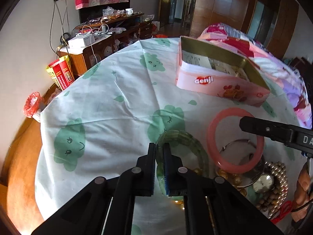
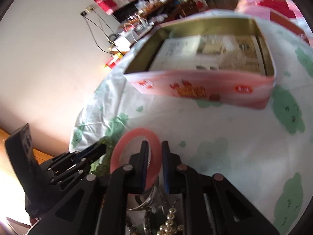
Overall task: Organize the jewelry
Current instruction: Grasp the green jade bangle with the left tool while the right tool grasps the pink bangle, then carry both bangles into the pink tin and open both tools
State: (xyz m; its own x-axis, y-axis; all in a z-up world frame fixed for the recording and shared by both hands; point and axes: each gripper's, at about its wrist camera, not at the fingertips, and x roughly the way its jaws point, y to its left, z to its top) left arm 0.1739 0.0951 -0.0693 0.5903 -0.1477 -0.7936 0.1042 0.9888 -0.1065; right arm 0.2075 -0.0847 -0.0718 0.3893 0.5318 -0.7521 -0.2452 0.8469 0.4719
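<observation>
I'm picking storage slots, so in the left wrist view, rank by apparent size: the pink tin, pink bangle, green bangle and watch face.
1. pink tin
2. pink bangle and green bangle: they look alike, and the green one is partly hidden by the left gripper, so I won't rank them
3. watch face

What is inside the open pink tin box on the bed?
Inside the open pink metal tin box, printed paper sheets lie flat, covering the bottom. No jewelry shows on top of them. Whatever lies under the papers is hidden, and the near wall hides the front strip of the floor.
</observation>
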